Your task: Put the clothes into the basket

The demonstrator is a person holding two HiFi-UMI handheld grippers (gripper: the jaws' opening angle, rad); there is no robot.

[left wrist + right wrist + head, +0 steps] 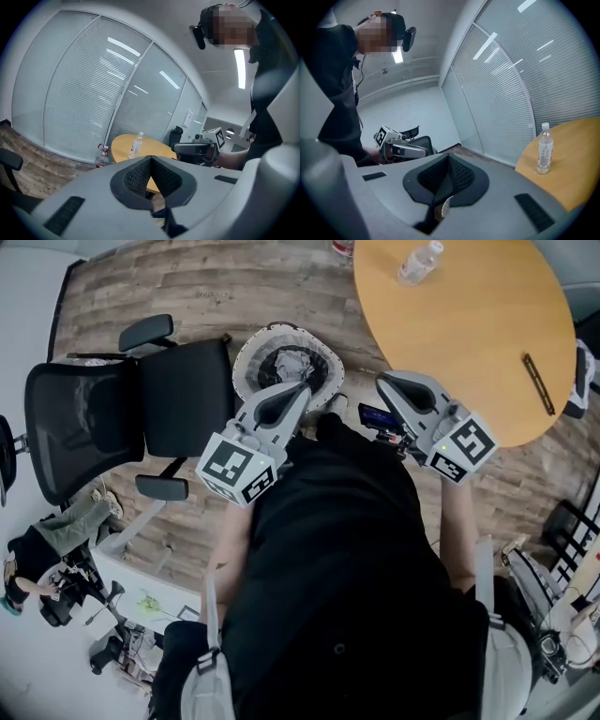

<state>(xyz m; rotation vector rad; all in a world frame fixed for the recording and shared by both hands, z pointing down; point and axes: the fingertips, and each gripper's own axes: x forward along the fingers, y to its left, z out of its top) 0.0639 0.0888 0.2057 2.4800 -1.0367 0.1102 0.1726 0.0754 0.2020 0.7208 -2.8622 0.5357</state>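
Clothes [289, 362] lie in the basket [281, 327] just beyond your left gripper [301, 388], farther from your right gripper [382, 382]; both are clenched empty.

Partly hidden: the round white woven basket [246, 354] of grey clothes [291, 362], its near rim behind the left gripper [296, 390] tips. Cut off at top edge: round tan wooden table [469, 334] beyond the right gripper [386, 382].

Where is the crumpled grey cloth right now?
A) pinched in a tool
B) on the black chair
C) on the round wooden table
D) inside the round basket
D: the head view shows the crumpled grey cloth lying inside the round basket.
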